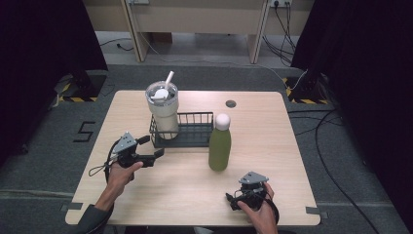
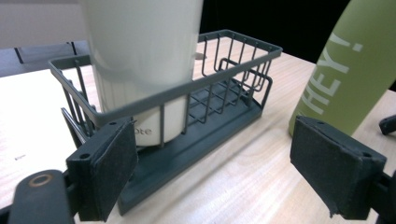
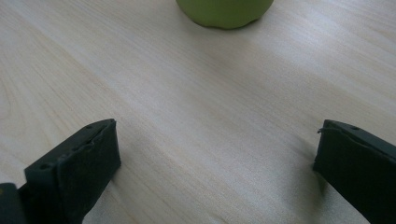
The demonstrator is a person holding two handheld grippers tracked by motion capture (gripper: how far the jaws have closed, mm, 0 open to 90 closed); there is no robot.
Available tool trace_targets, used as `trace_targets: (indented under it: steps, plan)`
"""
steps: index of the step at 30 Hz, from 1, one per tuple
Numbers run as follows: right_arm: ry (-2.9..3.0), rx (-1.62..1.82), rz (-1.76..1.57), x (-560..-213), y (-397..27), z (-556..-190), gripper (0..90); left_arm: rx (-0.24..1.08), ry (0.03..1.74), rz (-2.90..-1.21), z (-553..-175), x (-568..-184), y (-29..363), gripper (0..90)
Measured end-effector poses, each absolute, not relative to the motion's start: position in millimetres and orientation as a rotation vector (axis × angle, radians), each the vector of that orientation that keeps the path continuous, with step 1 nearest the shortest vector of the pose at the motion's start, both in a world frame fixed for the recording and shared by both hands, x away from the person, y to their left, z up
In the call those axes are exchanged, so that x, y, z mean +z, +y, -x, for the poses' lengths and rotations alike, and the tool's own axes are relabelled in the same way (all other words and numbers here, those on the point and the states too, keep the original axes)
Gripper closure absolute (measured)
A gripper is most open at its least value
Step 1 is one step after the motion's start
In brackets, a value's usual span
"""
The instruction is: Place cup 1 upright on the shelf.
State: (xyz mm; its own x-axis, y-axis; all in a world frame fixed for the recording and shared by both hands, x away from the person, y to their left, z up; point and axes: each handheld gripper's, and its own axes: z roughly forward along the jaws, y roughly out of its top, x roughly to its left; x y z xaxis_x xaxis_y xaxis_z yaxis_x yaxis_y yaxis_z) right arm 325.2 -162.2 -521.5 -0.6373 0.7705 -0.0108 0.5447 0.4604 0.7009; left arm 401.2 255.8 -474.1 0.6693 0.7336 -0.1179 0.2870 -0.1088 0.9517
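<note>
A dark wire basket (image 1: 195, 132) (image 2: 219, 100) sits mid-table with a cream tumbler (image 1: 163, 109) (image 2: 140, 51) standing in its left end; the tumbler has a lid and a white straw (image 1: 168, 80). A green bottle (image 1: 219, 146) (image 2: 345, 70) with a white cap stands on the table just right of the basket. My left gripper (image 1: 152, 147) (image 2: 215, 172) is open, its jaws close to the basket's near left corner, holding nothing. My right gripper (image 1: 234, 201) (image 3: 215, 168) is open low over bare wood, near the front edge, with the bottle's base (image 3: 224, 11) ahead.
The light wooden table (image 1: 272, 141) has a round grommet (image 1: 231, 103) near its far edge. Dark curtains hang at both sides, cables lie on the floor at the right, and wooden furniture legs stand beyond the table.
</note>
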Motion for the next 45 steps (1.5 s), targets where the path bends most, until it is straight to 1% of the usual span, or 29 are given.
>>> trace_targets:
  steps: [36, 45]
  plan:
    - [2.387, 0.970, -1.116, -522, -162, -325, 0.4, 0.430, 0.867, -1.756, -373, -496, 268, 14.7]
    - [2.387, 0.969, -1.116, -522, -162, -325, 0.4, 0.427, 0.884, -1.796, -366, -502, 268, 14.7]
